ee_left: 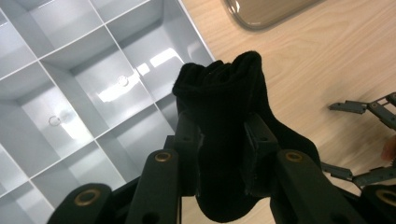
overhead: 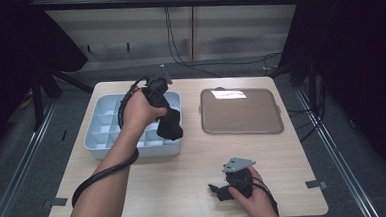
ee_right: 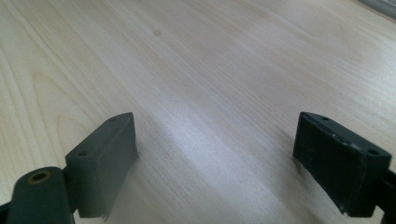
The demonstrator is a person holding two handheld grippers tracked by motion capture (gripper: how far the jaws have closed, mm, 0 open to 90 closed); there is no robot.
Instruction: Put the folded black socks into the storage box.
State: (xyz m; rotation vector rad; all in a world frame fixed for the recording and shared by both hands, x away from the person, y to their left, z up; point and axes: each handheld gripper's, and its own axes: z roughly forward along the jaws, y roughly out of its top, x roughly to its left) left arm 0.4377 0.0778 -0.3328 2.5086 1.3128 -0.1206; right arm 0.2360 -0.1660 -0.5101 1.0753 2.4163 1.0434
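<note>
**Black sock pinched in the left gripper above the organiser**

Black cloth, a sock, sits clamped between the jaws of the left gripper. In the left gripper view the jaws press on it from both sides; its ribbed cuff stands up past the jaw tips and the rest sags below them. From the high view the same sock hangs down from the left gripper, which the left hand holds over the near right part of the tray.

Under and to the left of those jaws lies the tray, pale blue-grey plastic split into square cells; the cells in sight hold nothing. Whether the sock's lower end touches the tray rim cannot be told. Past the tray's right wall comes the bare wood of the table, and farther off, at the top of the left gripper view, the corner of a brown lid. In the high view that lid lies flat, well apart from the tray, to its right.

The right gripper rests low near the table's front edge, held by the right hand. Its jaws stand wide apart in the right gripper view, with only wood grain between them.
</note>
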